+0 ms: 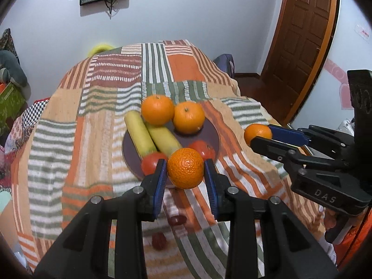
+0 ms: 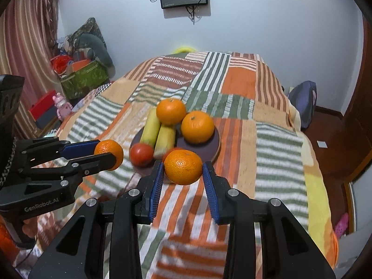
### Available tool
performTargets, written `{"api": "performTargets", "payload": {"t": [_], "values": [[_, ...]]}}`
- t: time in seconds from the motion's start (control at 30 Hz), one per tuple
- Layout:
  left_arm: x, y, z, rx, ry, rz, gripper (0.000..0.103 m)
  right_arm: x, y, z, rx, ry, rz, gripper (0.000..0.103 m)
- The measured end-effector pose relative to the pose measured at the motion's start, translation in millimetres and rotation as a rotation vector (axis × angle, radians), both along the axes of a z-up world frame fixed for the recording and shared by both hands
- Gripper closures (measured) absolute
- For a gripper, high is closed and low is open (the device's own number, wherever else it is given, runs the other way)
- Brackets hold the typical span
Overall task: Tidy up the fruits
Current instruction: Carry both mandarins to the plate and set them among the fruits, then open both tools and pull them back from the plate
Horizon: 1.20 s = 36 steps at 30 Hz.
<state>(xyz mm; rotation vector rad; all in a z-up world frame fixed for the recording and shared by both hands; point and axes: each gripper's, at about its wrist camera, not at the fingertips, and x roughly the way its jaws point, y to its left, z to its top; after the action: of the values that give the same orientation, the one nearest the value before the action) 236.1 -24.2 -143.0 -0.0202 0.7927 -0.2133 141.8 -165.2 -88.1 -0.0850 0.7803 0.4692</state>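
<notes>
Above the striped bedspread [image 1: 97, 121], my left gripper [image 1: 186, 171] pinches a mandarin [image 1: 185, 168] at the near rim of the dark plate [image 1: 215, 137] holding two bananas [image 1: 151, 136], tomatoes and two oranges [image 1: 173, 114]; my right gripper [image 2: 183, 168] clamps another mandarin [image 2: 183, 167] beside it.

Four oranges [image 1: 185, 168], two bananas [image 1: 140, 134], two tomatoes [image 1: 152, 163], one plate [image 1: 212, 137].
</notes>
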Motion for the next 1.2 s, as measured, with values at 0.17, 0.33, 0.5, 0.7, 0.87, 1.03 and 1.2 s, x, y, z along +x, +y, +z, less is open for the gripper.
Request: {"api": "performTargets", "payload": {"t": [0.17,0.33,0.5,0.7,0.87,1.03,1.2], "values": [[24.2,5.6,-5.0,0.014,-0.001,0.014,0.071,22.0,8.2,-3.1,0.000,-0.004,0.006,0.071],[49.7,12.4,-15.1,0.014,0.018,0.029,0.071,41.7,20.3,-12.7,-0.009,0.005,0.018,0.071],[73.1,20.5,-28.8,-0.010,0.046,0.041,0.071,57.7,31.6,-32.1,-0.008,0.044,0.013,0.071],[90.4,20.2,-43.4,0.006,0.059,0.039,0.071,68.5,40.5,-49.2,-0.036,0.062,0.023,0.071],[98.9,20.6,-52.0,0.006,0.063,0.042,0.071,73.6,41.6,-55.7,-0.045,0.067,0.022,0.071],[103.6,23.1,-57.3,-0.007,0.077,0.050,0.071,73.6,41.1,-56.9,-0.035,0.069,0.023,0.070],[104.9,24.7,-57.0,-0.017,0.095,0.051,0.070,77.2,42.5,-59.3,-0.047,0.082,0.023,0.070]]}}
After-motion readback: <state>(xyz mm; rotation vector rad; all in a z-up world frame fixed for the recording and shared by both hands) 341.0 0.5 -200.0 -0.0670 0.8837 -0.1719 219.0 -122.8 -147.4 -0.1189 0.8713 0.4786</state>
